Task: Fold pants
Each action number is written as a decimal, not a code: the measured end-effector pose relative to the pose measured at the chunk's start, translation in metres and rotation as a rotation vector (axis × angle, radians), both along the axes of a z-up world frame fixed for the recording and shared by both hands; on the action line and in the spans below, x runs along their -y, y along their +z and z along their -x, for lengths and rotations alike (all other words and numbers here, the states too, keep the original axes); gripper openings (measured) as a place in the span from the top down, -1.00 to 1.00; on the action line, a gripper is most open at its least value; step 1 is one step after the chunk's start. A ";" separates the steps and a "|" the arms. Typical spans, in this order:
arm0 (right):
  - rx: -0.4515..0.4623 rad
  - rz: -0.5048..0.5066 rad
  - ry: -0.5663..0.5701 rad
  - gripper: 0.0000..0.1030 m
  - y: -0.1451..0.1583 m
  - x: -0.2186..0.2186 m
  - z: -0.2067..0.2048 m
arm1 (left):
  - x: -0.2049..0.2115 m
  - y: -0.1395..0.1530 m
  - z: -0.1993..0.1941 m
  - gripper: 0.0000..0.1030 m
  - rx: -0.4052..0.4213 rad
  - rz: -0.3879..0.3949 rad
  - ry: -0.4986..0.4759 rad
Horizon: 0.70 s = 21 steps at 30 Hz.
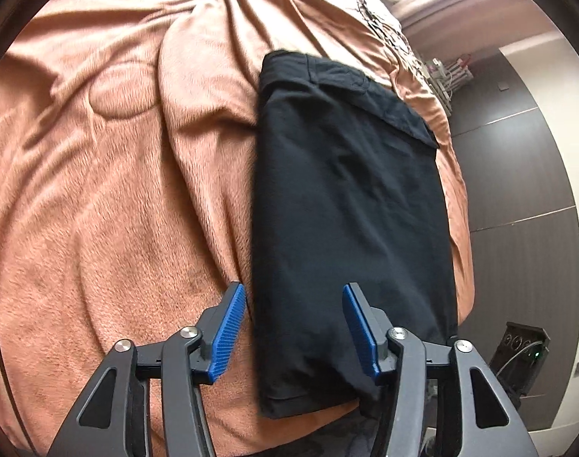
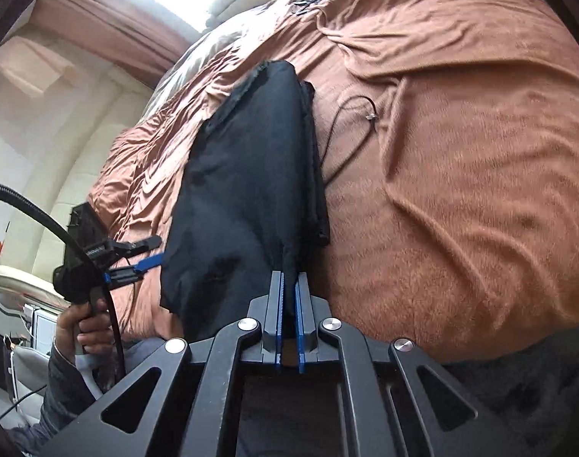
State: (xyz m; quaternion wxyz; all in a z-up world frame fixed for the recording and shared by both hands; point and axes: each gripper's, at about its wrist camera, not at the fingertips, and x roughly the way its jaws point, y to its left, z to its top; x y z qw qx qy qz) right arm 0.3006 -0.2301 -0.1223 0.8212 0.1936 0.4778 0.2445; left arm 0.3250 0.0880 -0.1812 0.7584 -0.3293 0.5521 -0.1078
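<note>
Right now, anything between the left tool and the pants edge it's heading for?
Nothing visible. The left tool is open, with the near end of the black pants already lying between its pads, only the orange blanket underneath. The right tool is shut on the other corner.

Blk grippers (image 2: 288, 278) — blue pads (image 1: 228, 333)

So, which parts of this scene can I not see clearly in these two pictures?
- Left wrist view: the near corner of the black pants is hidden behind a finger of the left gripper.
- Right wrist view: the cloth pinched in the right gripper is hidden by its pads.
- Right wrist view: the small object ending the black cord is too small.
</note>
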 end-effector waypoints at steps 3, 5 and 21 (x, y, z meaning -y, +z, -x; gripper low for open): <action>0.015 -0.001 0.006 0.82 0.004 -0.001 -0.009 | 0.002 -0.004 0.001 -0.01 -0.006 0.013 -0.003; 0.010 0.003 0.001 0.59 0.003 0.000 -0.016 | 0.003 -0.006 0.003 0.01 -0.011 0.027 -0.006; -0.037 0.036 0.091 0.10 -0.031 -0.038 -0.087 | 0.009 -0.014 0.024 0.68 -0.027 0.047 -0.005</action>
